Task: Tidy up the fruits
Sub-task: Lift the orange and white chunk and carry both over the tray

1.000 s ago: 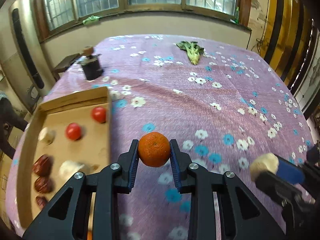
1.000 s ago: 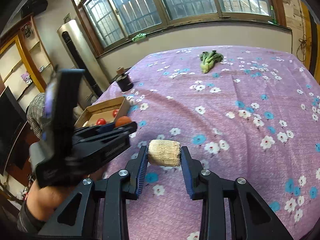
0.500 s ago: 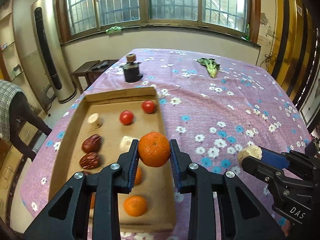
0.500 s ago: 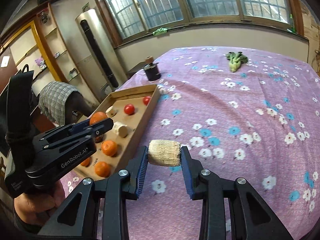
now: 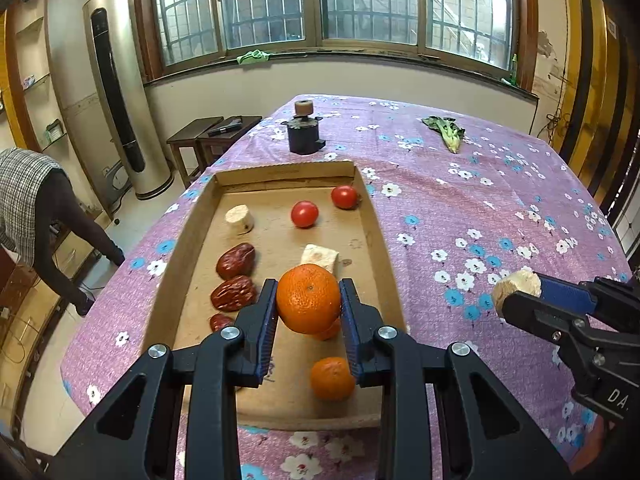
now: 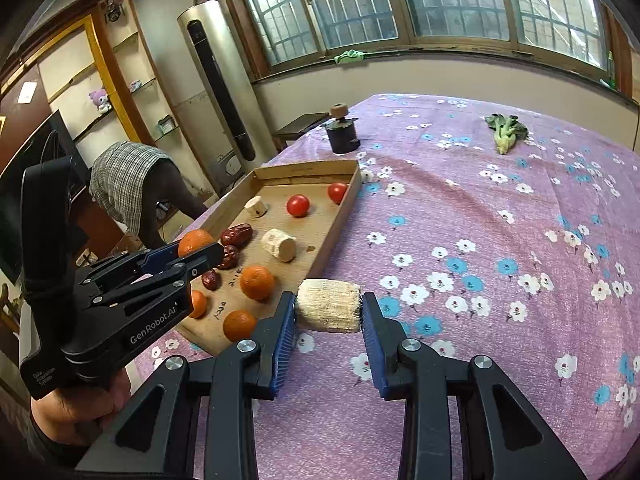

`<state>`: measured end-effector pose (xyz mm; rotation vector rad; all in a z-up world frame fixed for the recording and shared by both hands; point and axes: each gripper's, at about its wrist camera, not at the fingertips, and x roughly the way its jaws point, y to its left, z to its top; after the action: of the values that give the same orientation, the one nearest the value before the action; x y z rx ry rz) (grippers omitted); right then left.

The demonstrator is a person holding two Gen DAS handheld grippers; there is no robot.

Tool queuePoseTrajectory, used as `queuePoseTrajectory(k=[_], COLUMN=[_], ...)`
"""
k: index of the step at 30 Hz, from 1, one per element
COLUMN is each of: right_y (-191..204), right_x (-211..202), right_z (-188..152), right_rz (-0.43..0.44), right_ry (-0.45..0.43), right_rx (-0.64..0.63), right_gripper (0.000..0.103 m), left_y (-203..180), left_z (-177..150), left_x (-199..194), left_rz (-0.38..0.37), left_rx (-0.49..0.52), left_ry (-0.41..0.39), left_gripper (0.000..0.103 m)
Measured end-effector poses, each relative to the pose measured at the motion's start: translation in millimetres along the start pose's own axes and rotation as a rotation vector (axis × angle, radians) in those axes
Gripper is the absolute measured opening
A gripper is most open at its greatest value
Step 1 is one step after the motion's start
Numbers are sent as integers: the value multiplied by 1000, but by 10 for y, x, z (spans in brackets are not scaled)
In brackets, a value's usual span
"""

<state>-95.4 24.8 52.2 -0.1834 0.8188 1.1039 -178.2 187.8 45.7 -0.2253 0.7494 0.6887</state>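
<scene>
My left gripper [image 5: 308, 312] is shut on an orange tangerine [image 5: 308, 298] and holds it above the near half of a shallow cardboard tray [image 5: 181, 240]. The tray holds two red tomatoes [image 5: 305, 213], pale root chunks [image 5: 239, 219], dark red dates [image 5: 236, 259] and more tangerines [image 5: 333, 378]. My right gripper [image 6: 329, 307] is shut on a pale cut root piece [image 6: 329, 305] above the cloth, just right of the tray's near corner [image 6: 344, 196]. Each gripper shows in the other's view: the left gripper [image 6: 192, 254] and the right gripper [image 5: 516, 292].
The table wears a purple flowered cloth [image 5: 480, 216]. A dark jar with a cork knob [image 5: 304, 132] stands beyond the tray. A leafy green vegetable [image 5: 448, 132] lies at the far side. A person in a checked top [image 5: 24, 196] bends over left of the table.
Both grippers have swung left toward the tray. The left one, first over the cloth beside it, now holds its tangerine over the tray. The right one has come close to the tray's near corner.
</scene>
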Motion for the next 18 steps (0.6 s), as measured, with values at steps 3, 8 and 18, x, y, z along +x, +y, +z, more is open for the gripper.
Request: queuePoseTrajectory(k=[3,8,18], right_y=[59,168,246], right_x=[27,63,217], right_z=[26,41,34], right_rz=[4,17,33], right_ry=[3,5,37], right_rx=[-16,-37,-52], right_gripper=[33,33,33], left_y=[75,208,735], left_z=[-22,-82,-280], left_x=[-11,-23,-52], left_rz=[2,0,-40], left_rx=[-12,-36,-132], left_ry=[0,7,50], left_gripper=[27,27,27])
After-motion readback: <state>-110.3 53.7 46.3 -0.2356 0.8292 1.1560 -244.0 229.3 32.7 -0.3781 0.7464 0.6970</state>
